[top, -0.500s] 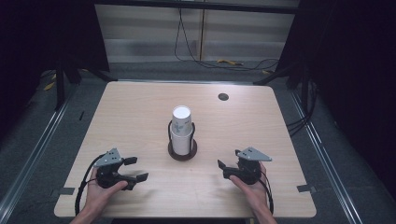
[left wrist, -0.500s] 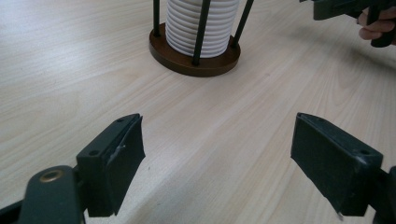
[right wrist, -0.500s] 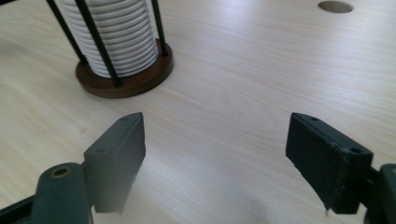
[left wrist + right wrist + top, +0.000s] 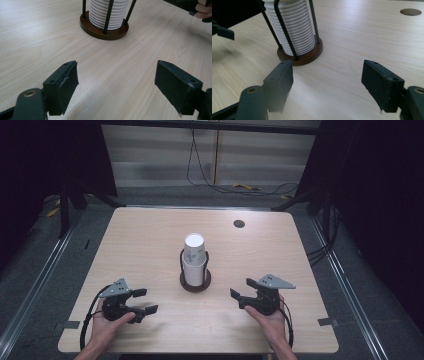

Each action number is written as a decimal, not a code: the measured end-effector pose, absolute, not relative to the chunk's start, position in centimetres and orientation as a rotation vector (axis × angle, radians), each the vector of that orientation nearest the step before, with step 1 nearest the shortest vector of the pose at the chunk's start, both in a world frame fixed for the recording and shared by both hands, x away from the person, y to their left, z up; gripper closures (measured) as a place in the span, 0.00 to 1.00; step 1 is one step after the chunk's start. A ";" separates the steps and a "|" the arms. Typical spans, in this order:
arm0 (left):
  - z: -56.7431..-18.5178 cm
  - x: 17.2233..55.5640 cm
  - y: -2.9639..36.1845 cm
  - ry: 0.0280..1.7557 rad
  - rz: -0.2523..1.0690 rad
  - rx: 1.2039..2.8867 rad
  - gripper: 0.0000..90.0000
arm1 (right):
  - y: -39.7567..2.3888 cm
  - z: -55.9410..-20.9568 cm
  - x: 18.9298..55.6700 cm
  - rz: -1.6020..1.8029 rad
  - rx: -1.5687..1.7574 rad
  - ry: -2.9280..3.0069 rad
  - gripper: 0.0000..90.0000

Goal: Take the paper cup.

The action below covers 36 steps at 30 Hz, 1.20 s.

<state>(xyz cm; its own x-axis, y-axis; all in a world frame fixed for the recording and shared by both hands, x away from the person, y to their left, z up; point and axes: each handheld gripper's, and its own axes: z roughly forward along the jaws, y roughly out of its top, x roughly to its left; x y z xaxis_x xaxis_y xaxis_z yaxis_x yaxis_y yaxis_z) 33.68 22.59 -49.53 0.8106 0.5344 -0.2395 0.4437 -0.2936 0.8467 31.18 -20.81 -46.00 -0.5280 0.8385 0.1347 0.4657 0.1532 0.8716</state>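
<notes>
Stack of white cups (image 4: 194, 256) stands mid-surface in a wire holder (image 4: 195, 279) on a wooden base. Judged light, thin-walled, crushable; take the top cup gently below its rim. Left gripper (image 4: 141, 300) and right gripper (image 4: 243, 291) both released, empty

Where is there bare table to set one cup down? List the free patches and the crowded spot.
Free: the far strip between the cup stack and the cable hole, and both side margins of the table. The near middle between the left gripper and right gripper is bare but flanked. Crowded: around the holder's brown base.
</notes>
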 end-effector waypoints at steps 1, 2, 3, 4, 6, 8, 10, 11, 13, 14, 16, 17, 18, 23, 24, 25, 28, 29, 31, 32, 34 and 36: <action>-49.5 33.7 22.6 0.733 0.107 1.933 0.21 | -20.8 -46.0 31.2 1.331 1.245 2.055 0.28; -49.6 33.7 22.5 0.735 0.106 1.942 0.21 | -20.7 -46.0 31.2 1.338 1.241 2.065 0.28; -49.6 33.7 22.5 0.734 0.105 1.945 0.21 | -20.6 -46.0 31.3 1.358 1.258 2.083 0.29; -49.6 33.7 22.5 0.733 0.098 1.946 0.21 | -20.6 -46.1 31.3 1.369 1.259 2.104 0.29; -49.6 33.6 22.5 0.734 0.092 1.942 0.21 | -20.6 -46.1 31.4 1.388 1.268 2.121 0.29; -49.5 33.4 22.5 0.722 0.092 1.936 0.21 | -20.5 -45.8 31.5 1.392 1.247 2.118 0.29; -49.5 33.4 22.5 0.717 0.091 1.941 0.21 | -20.5 -45.6 31.5 1.389 1.244 2.119 0.29; -49.5 33.4 22.5 0.716 0.089 1.944 0.21 | -20.5 -45.4 31.5 1.395 1.241 2.122 0.29; -49.6 33.4 22.6 0.713 0.080 1.938 0.21 | -20.3 -44.9 31.5 1.397 1.224 2.124 0.30; -49.5 33.3 22.6 0.718 0.078 1.932 0.21 | -20.0 -44.4 31.6 1.394 1.219 2.134 0.30; -49.5 33.2 22.7 0.717 0.083 1.932 0.21 | -19.9 -43.8 31.8 1.414 1.239 2.145 0.25; -49.4 33.1 22.8 0.719 0.084 1.924 0.21 | -19.9 -43.6 31.8 1.430 1.239 2.152 0.23; -49.3 33.0 22.8 0.718 0.077 1.915 0.21 | -19.8 -43.3 31.9 1.423 1.224 2.172 0.24; -49.2 32.9 22.7 0.699 0.074 1.923 0.21 | -19.1 -42.4 32.4 1.422 1.185 2.178 0.22; -49.2 32.9 22.7 0.703 0.068 1.919 0.21 | -18.9 -42.2 32.6 1.407 1.177 2.184 0.22; -49.2 33.0 22.7 0.703 0.066 1.919 0.21 | -18.7 -41.8 32.8 1.409 1.176 2.179 0.22; -49.4 33.0 22.7 0.710 0.058 1.924 0.20 | -18.1 -41.4 33.6 1.405 1.159 2.198 0.21; -49.4 33.0 22.7 0.710 0.058 1.924 0.19 | -18.1 -41.4 33.6 1.405 1.159 2.198 0.21; -49.5 33.1 22.7 0.714 0.050 1.926 0.19 | -17.9 -41.3 33.9 1.421 1.157 2.208 0.21; -49.5 33.1 22.6 0.716 0.049 1.925 0.19 | -17.7 -41.2 34.1 1.420 1.152 2.203 0.21; -49.5 33.0 22.6 0.722 0.041 1.917 0.19 | -17.4 -40.9 34.5 1.431 1.160 2.212 0.21; -49.5 33.0 22.6 0.719 0.036 1.915 0.19 | -17.3 -40.8 34.7 1.449 1.150 2.218 0.21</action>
<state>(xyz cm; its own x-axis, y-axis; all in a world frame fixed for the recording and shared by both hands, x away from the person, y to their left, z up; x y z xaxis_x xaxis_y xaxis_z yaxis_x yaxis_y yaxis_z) 33.01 22.57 -49.53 0.8198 0.4950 -0.2880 0.4633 -0.2779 0.8415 34.75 -17.30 -40.79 -0.6561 0.7275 0.2008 0.4761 0.1925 0.8581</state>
